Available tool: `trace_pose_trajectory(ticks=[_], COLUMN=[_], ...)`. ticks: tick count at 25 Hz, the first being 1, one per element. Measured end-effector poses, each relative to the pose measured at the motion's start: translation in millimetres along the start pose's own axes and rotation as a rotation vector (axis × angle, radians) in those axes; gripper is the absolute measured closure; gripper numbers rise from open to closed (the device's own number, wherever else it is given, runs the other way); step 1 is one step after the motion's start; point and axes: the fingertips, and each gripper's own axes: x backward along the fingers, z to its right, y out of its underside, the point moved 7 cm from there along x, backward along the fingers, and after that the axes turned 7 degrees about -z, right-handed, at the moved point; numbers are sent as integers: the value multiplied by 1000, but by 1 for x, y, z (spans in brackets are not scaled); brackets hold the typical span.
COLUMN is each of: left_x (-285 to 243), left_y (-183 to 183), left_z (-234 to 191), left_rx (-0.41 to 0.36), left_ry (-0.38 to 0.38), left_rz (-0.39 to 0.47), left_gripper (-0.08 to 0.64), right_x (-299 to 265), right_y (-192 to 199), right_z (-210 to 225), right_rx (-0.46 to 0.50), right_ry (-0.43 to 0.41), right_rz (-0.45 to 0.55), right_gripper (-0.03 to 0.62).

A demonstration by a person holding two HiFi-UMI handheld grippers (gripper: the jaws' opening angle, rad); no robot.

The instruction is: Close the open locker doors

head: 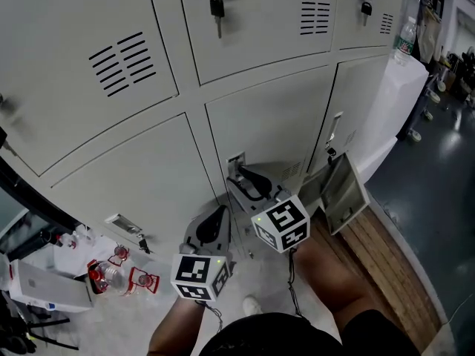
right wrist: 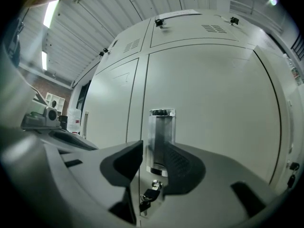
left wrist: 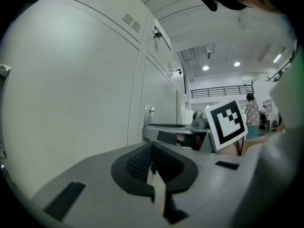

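Grey lockers fill the head view. The lower middle locker door lies flush, with a metal handle at its left edge. My right gripper points level at that handle. In the right gripper view the handle stands between the half-spread jaws of the right gripper, a slim gap on the left side; a key hangs below. To the right, a small lower locker door stands swung open. My left gripper hovers lower left, its pads together on nothing.
Keys hang in the upper locker doors. A white cabinet with a bottle stands at the right. Wooden planks run along the floor. Red-capped items and a white box lie lower left.
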Motion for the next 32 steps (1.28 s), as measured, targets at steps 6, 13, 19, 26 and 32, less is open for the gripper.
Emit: trace_pose_trajectory(ticks=[6,13,19,26,32], left_x=[-4,-12,-23,-39,-49], left_y=[-1,-3,-4,-4,-4], left_z=[10,33,63,108,150], left_rx=[0,-10,-23,-34,-47], left_ry=[18,56,106,180,242], left_rz=[-1,-2,-9,-20,-27], left_gripper=[558,558,558,558,558], right_x=[13,42,79,132,183], right_y=[5,10,19,35,46], right_z=[10,28,50,77,95], right_rx=[-15,-48,-72,-117,-139], right_ry=[35,83,166,261,324], right_rz=[-8,-7,-8,-26,-38], right_gripper=[460,468,511,590,591])
